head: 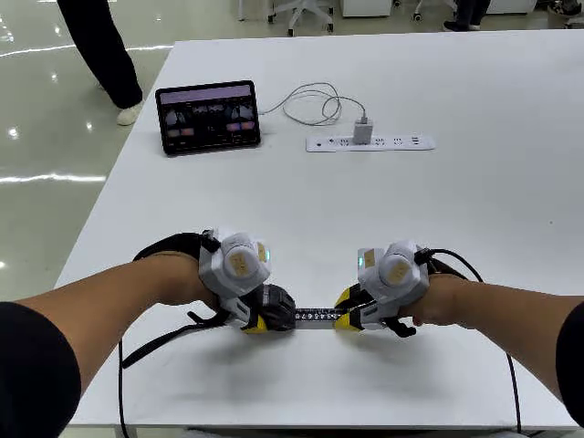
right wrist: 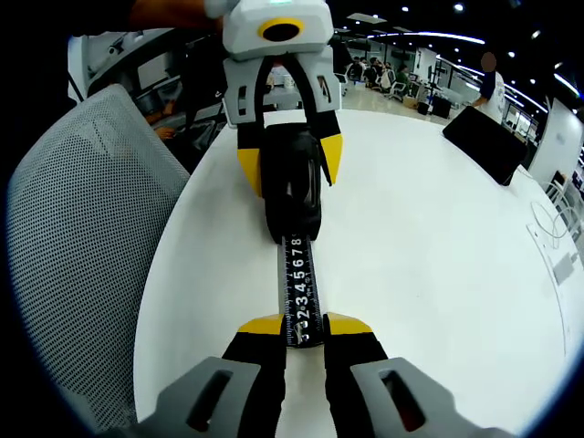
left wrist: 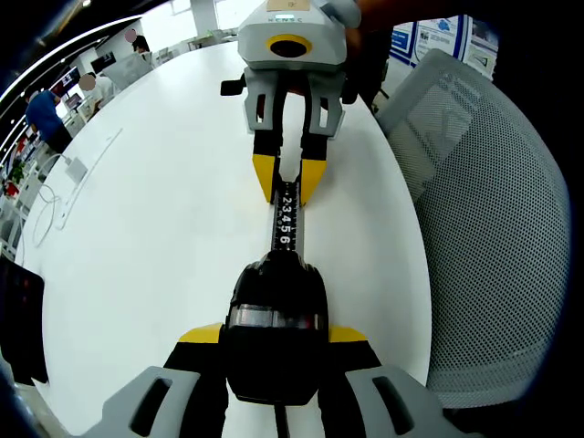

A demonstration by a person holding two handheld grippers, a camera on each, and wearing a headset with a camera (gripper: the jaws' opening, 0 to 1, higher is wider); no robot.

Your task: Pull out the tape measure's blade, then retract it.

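White worktop (head: 383, 210) is carrying the tape measure (left wrist: 274, 297); left tongs (left wrist: 274, 336) are clenching it, right tongs (right wrist: 304, 326) are pinching the blade (right wrist: 297, 269), seemingly near its tip. Any slipping there is risking a whipping snap-back.

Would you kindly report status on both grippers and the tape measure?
Left gripper shut on black tape measure case. Right gripper shut on numbered blade, partly out. Grey mesh chair alongside, clear.

I see bright, even overhead light on the white table (head: 456, 182); glare streaks the floor (head: 46, 137) left of it, and both gripper views bend at their edges.
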